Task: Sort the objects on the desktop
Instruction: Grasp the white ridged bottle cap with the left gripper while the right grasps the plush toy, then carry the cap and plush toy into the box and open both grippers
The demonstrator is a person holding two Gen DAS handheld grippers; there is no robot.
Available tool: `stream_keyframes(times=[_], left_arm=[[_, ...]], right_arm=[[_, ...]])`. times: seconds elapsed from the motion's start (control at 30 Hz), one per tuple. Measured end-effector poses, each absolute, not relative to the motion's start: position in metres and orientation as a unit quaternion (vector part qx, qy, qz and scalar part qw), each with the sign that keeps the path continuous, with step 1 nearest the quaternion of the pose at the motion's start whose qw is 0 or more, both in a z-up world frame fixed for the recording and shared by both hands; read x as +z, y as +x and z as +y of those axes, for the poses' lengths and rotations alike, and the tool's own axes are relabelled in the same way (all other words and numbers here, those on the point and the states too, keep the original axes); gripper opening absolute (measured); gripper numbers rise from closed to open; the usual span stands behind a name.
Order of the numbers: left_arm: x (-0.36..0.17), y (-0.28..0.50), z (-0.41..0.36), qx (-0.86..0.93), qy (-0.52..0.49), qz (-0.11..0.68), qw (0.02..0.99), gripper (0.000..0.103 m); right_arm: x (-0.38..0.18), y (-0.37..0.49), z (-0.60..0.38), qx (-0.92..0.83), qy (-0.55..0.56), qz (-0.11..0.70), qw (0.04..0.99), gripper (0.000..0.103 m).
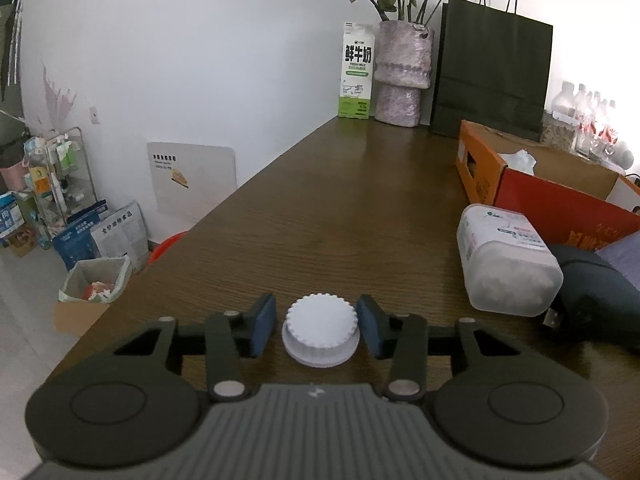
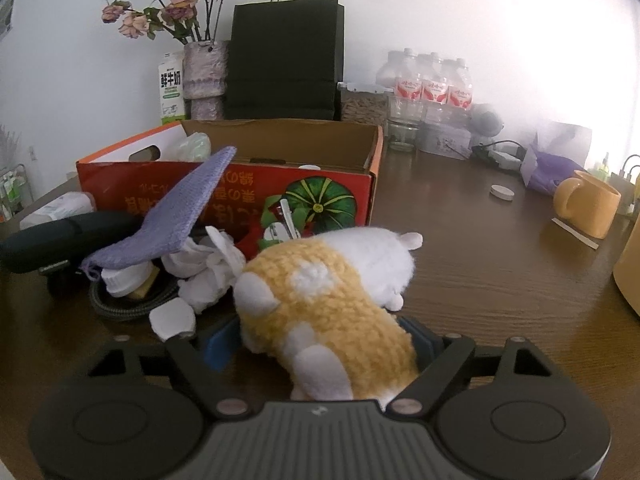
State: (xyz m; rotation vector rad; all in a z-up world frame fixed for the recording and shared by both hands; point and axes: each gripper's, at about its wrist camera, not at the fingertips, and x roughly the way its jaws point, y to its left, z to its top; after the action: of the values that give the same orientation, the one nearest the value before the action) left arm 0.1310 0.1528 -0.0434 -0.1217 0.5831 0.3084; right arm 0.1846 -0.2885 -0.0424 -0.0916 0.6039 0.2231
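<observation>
Left wrist view. The left claw [image 1: 316, 326] brackets a white ribbed plastic cap [image 1: 320, 334] that sits flat on the dark wood-grain bench [image 1: 340, 200], near its front edge. The blue pads [image 1: 264, 324] stand just beside the cap's rim on either side; a thin gap shows, so no grip yet. The cap is round with no long axis, its flat top up. To the right a white translucent plastic tub [image 1: 506, 262] lies on its side, its long axis running away from the camera and slightly left, just in front of the orange-and-red cardboard box [image 1: 560, 204].

Right wrist view. The right claw [image 2: 320, 344] straddles a yellow-and-white knitted plush animal [image 2: 332, 300], jaws wide, the pads against its flanks (whether they press I cannot tell). The plush lies belly-down on the bench, long axis running from the claw up and right, head away. A loose heap sits beside it: lilac knitted cloth [image 2: 180, 216], crumpled white tissue [image 2: 208, 272], black case [image 2: 60, 244].

Progress, by my judgement: early. The box holds few things, and most of the clutter sits outside it.
</observation>
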Motion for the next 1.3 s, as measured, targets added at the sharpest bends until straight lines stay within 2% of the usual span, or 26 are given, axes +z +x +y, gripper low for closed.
stream_keyframes(times=[0.33,0.83,1.3], left_arm=[[-0.04,0.124,0.152,0.149,-0.059,0.272,0.949,0.039],[0.003,0.109,0.119,0.094,-0.048,0.219,0.97,0.039],[0.062,0.134,0.071,0.014,-0.027,0.183,0.983,0.039]], right_arm=[[-0.039,0.181,-0.289,0.109,-0.053,0.287,0.95,0.074],[-0.015,0.158,-0.292,0.11,-0.055,0.238,0.963,0.058],[0.04,0.146,-0.277,0.133,-0.081,0.157,0.975,0.057]])
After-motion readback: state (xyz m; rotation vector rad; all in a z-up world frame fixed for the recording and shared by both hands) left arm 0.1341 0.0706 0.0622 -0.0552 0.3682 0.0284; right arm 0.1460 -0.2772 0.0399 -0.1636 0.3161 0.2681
